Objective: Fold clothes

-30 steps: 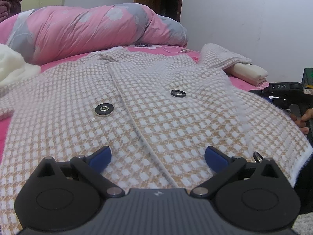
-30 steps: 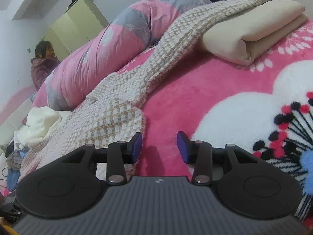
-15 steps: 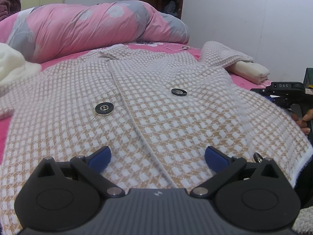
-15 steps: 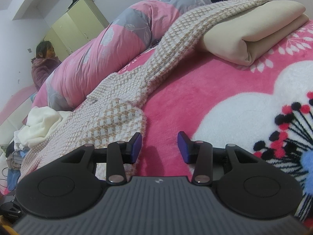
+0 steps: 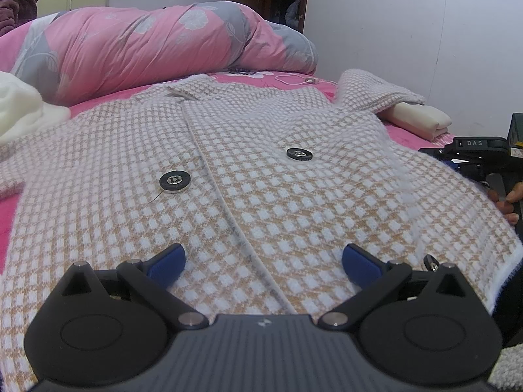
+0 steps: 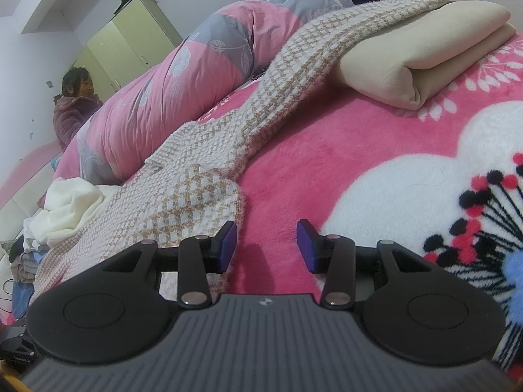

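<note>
A tan-and-white checked jacket lies spread front-up on the pink bed, with two black buttons showing. My left gripper hovers open and wide over the hem near the front opening, holding nothing. In the right wrist view the jacket's side edge lies beside my right gripper. This gripper is partly open over the bare pink blanket, and its left pad brushes the fuzzy edge. The sleeve runs up and drapes over a folded beige cloth.
A rolled pink-and-grey duvet lies across the back of the bed. A white garment heap sits at the left. A person in purple sits beyond the duvet, before a wardrobe. The flowered blanket stretches right. A hand shows at the right edge.
</note>
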A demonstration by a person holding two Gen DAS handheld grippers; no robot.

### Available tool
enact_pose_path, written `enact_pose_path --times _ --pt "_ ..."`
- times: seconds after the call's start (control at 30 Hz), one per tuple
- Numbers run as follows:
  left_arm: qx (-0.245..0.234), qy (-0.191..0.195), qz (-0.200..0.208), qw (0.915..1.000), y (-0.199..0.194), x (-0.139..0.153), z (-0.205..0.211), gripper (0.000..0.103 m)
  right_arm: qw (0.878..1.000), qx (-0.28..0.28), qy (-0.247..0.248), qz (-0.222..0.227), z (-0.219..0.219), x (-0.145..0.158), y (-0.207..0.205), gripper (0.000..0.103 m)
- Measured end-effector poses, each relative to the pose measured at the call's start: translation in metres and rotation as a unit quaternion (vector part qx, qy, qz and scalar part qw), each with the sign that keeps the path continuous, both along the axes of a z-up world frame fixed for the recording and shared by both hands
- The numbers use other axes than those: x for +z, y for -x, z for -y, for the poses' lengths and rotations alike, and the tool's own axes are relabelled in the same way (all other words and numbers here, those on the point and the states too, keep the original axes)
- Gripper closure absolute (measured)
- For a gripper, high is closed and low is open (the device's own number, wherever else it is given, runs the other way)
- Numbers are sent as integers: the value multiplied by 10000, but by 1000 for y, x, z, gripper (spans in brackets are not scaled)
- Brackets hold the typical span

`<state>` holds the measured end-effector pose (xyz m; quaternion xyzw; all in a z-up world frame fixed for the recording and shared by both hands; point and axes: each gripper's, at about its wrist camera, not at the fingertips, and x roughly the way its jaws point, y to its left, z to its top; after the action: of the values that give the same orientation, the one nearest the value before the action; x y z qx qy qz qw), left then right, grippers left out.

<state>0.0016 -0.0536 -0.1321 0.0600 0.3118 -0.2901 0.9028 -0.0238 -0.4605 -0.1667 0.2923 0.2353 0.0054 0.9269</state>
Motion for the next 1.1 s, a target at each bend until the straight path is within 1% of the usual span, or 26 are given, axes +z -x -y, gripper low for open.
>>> enact_pose_path --times 0.73,0.93,1.03,1.1 --pt "35 -4 37 10000 1 0 0 0 10000 -5 34 -26 0 1 0 63" --pt "98 -85 19 9999 2 3 3 0 9997 -39 200 -128 -5 5 0 63" --pt "129 -104 19 9999 3 3 4 0 9996 -143 139 -212 -5 13 14 62" --pt "141 -95 21 9999 3 3 4 0 9993 -266 80 -261 -5 20 30 60"
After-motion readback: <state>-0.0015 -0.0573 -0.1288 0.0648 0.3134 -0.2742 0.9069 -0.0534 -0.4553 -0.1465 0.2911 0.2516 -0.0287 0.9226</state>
